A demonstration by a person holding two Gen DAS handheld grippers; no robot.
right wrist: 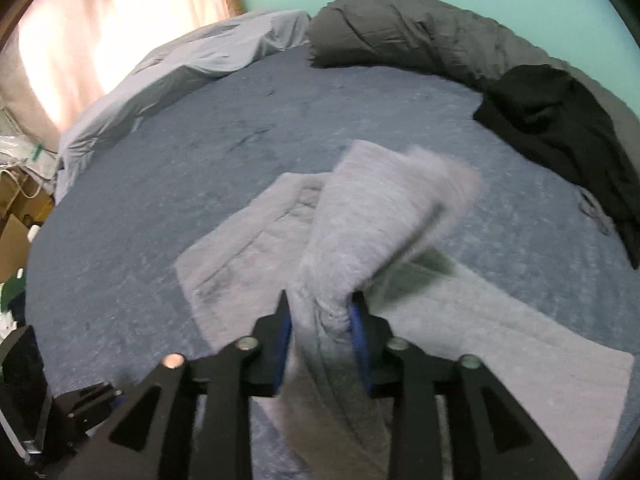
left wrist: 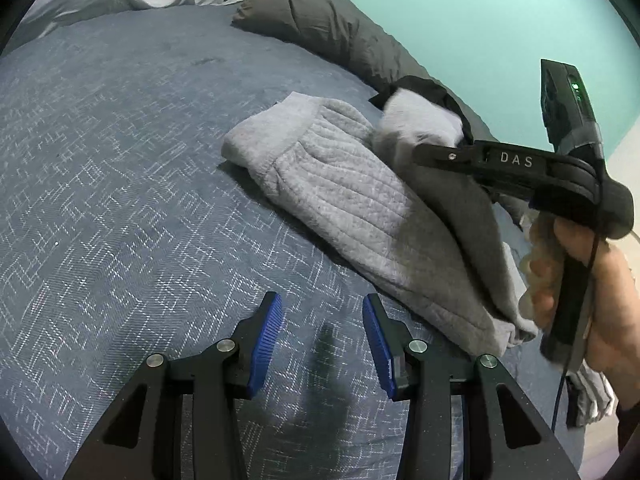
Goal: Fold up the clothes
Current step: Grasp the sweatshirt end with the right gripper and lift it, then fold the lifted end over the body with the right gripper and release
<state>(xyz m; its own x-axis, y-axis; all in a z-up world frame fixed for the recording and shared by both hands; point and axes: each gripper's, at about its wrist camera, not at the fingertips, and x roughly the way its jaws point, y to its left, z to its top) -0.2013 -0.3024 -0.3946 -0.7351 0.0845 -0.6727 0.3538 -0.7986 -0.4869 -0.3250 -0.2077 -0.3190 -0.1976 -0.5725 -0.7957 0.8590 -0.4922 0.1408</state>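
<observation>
A grey ribbed garment lies on the blue patterned bedspread, partly folded over itself. In the right wrist view one end of the garment is bunched between the pads of my right gripper and rises blurred ahead of them. The jaws stand apart and I cannot see the pads pinching the cloth. From the left wrist view the right gripper sits over the garment's far end, held by a person's hand. My left gripper is open over bare bedspread, just short of the garment's near edge.
A dark grey duvet roll lines the far side by the teal wall. A black garment lies against it. A light blue sheet is bunched at the far left, with boxes beyond the bed edge.
</observation>
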